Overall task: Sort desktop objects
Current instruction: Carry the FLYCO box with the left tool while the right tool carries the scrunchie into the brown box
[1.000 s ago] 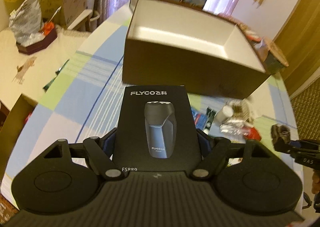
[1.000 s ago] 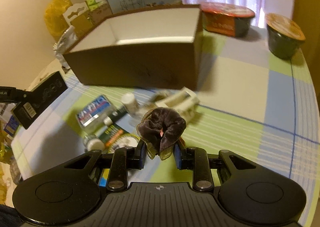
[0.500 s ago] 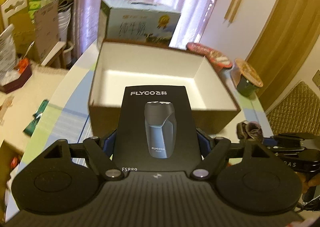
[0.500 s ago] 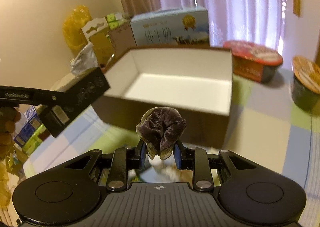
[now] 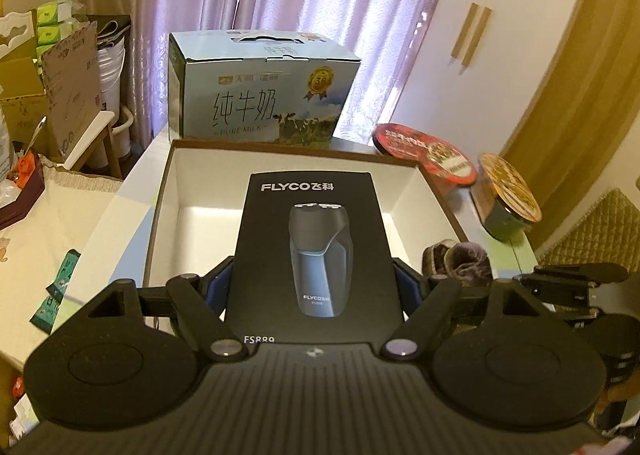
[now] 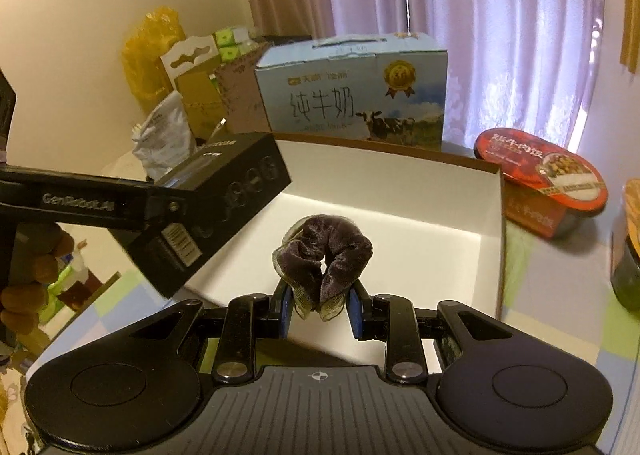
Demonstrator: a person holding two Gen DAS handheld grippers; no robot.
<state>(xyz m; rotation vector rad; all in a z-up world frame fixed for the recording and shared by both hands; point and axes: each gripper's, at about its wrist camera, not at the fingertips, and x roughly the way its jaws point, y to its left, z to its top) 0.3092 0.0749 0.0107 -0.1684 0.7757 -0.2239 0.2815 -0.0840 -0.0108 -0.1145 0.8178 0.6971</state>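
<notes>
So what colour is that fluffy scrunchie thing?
Dark purplish-grey velvet scrunchie with an olive sheer trim, clearest in the right wrist view.

The black shaver box, printed FLYCO with a picture of the shaver, hangs tilted over the left side of the open brown box, held off its white floor. The dark purple velvet scrunchie, bunched with a gauzy trim, hangs just above the open brown box's near wall, right of the shaver box.

Warm backlight, fisheye-warped edges
</notes>
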